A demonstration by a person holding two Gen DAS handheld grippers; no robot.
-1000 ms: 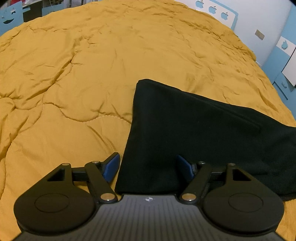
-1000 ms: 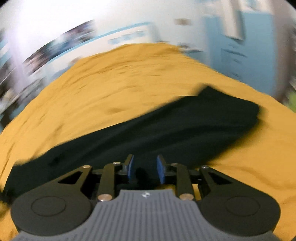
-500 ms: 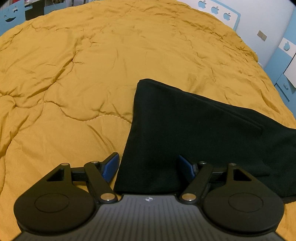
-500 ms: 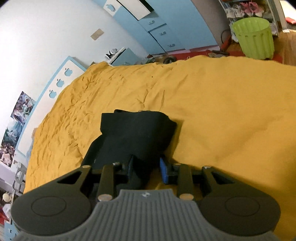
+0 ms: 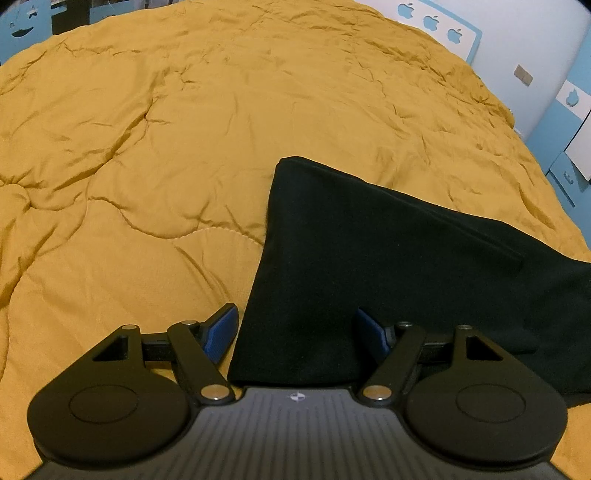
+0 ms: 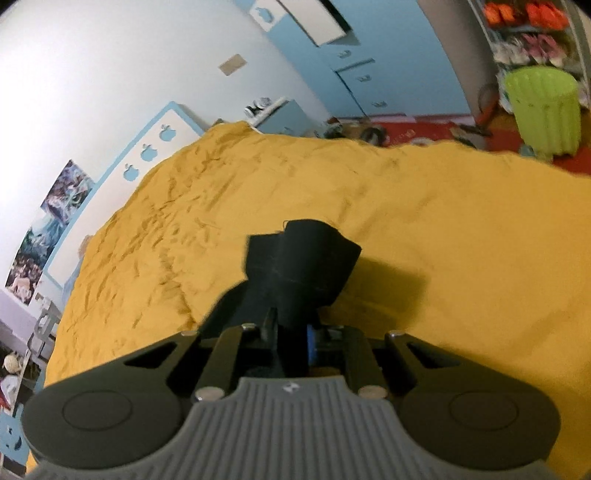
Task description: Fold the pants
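We see plain black pants [image 5: 388, 266] on a mustard-yellow quilt [image 5: 184, 129], blue pads [image 5: 221, 329] on black tools, a lime-green ribbed bin [image 6: 541, 107], and what look like blue apple cutouts [image 5: 430, 21].

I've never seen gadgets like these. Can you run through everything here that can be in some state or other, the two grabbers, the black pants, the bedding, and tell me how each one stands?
left gripper: open wide, straddling the pants' edge, pads not pressing.
right gripper: jaws have just been closing, now shut on bunched black fabric.
pants: black, partly folded flat on the quilt; one end lifted and gathered in the right gripper.
quilt: yellow, spread over the bed, wrinkled.
green bin: upright on the floor.
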